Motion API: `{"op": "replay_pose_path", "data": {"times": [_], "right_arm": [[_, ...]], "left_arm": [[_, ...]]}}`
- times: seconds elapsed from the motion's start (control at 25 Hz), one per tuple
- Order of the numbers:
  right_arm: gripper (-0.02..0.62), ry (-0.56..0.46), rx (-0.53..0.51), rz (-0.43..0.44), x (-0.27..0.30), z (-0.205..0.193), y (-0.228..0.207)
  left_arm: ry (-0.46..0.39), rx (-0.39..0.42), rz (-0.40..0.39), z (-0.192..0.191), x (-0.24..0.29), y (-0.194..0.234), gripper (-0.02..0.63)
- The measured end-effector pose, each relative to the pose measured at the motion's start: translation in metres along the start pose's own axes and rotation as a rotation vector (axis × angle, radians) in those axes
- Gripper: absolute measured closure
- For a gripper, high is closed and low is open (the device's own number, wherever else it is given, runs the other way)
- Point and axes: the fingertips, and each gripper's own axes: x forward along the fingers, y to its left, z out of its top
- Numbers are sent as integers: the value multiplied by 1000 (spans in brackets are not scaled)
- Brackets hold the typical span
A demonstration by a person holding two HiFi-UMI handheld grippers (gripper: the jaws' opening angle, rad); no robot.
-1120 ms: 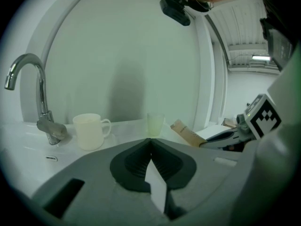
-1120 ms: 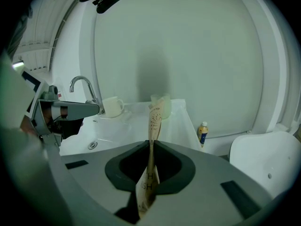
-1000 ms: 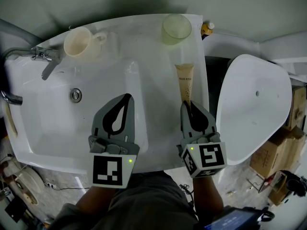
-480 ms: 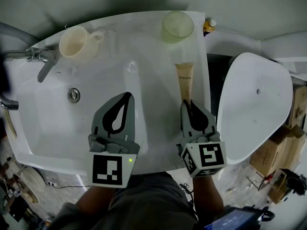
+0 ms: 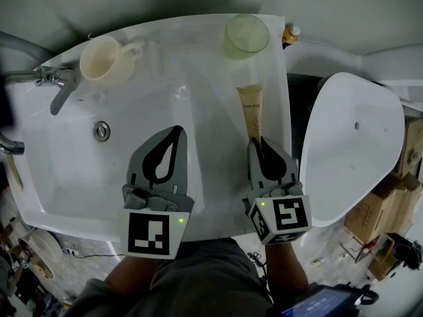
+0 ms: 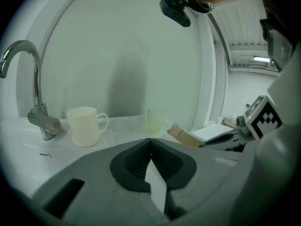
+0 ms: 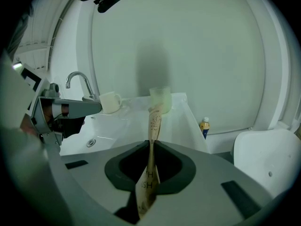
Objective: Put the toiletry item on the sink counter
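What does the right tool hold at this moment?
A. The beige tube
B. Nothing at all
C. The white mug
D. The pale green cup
A: in the right gripper view the right tool has its jaws closed on the beige tube, while the mug and the green cup stand apart at the back of the sink counter.

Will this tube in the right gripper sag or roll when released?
Probably fairly stiff: the tube juts straight from the right gripper without drooping. Rolling seems unlikely; between the jaws it looks flattened, not round.
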Motion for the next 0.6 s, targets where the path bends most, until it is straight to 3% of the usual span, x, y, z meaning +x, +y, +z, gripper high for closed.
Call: {"op": "replay_pose_path", "data": {"times": [0.32,0.6], "right_arm": [[561,28,-3,11,-1,-3,2],[561,-20,-21,18,-11,4,2]], "left_arm": [[3,2,3,1,-1,-2,595],[-20,9,7,6,-11,-11,595]]}}
